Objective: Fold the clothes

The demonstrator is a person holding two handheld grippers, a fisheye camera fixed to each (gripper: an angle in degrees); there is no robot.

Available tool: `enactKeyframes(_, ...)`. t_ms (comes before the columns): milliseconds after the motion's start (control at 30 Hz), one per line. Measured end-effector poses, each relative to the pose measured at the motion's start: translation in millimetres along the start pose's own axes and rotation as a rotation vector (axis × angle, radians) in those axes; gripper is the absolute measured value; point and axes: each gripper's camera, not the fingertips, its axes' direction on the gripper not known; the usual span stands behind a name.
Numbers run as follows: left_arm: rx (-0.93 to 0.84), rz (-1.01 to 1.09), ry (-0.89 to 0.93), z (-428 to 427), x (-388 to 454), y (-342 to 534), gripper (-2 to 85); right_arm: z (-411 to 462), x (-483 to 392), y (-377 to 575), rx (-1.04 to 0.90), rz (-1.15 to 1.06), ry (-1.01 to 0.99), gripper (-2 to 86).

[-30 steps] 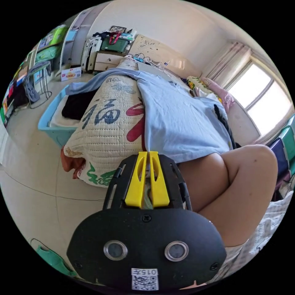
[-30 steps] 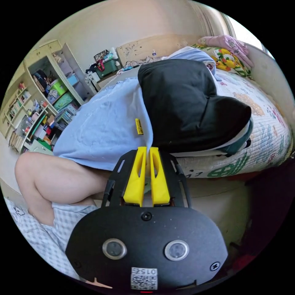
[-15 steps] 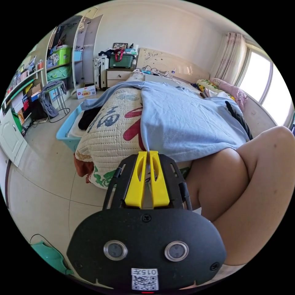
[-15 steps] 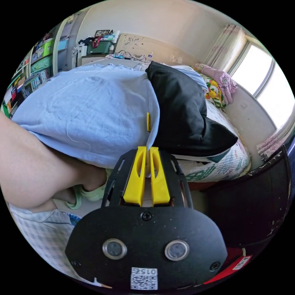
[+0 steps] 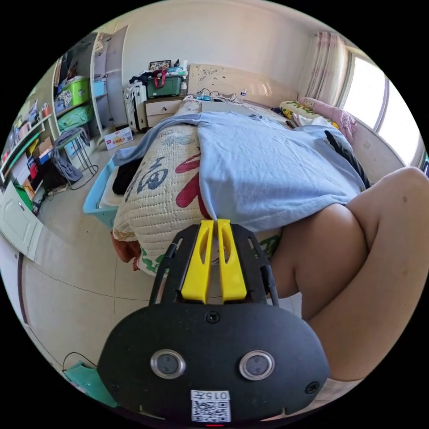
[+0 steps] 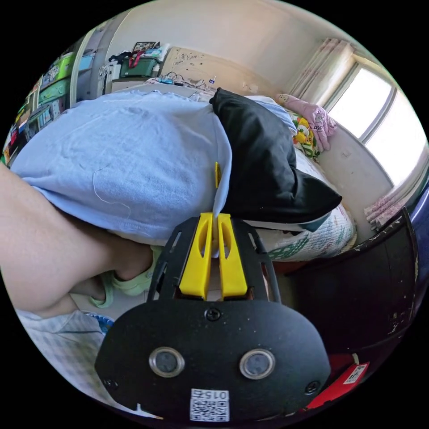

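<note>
A light blue garment (image 5: 263, 165) lies spread over the quilted bed cover (image 5: 156, 187), its near hem hanging over the bed's edge onto a person's knee (image 5: 330, 250). My left gripper (image 5: 215, 221) is shut on the hem's left corner, the cloth pinched between the yellow jaws. In the right gripper view the same light blue garment (image 6: 129, 156) spreads to the left, and my right gripper (image 6: 215, 215) is shut on its other hem corner, just below a small yellow tag (image 6: 217, 174). A pile of black clothing (image 6: 263, 165) sits on the bed right beside that corner.
A light blue plastic basket (image 5: 100, 190) with dark clothes stands on the floor left of the bed. Shelves (image 5: 53, 120) and a stool line the left wall. A dark cabinet (image 6: 357, 290) stands close on the right. The person's leg (image 6: 40, 241) and green slipper (image 6: 129, 281) are below the hem.
Both views have shifted and rolled slightly with the hands. The hem corners stay pinched in both grippers; the garment looks a little flatter and more stretched across the bed.
</note>
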Motion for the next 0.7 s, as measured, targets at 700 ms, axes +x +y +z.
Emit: enactKeyframes(700,-0.002,0.013,-0.090,14.9,40.9,1.5,0.4,71.2,-47.3,64.5,0.053,-0.181,0.105,1.3)
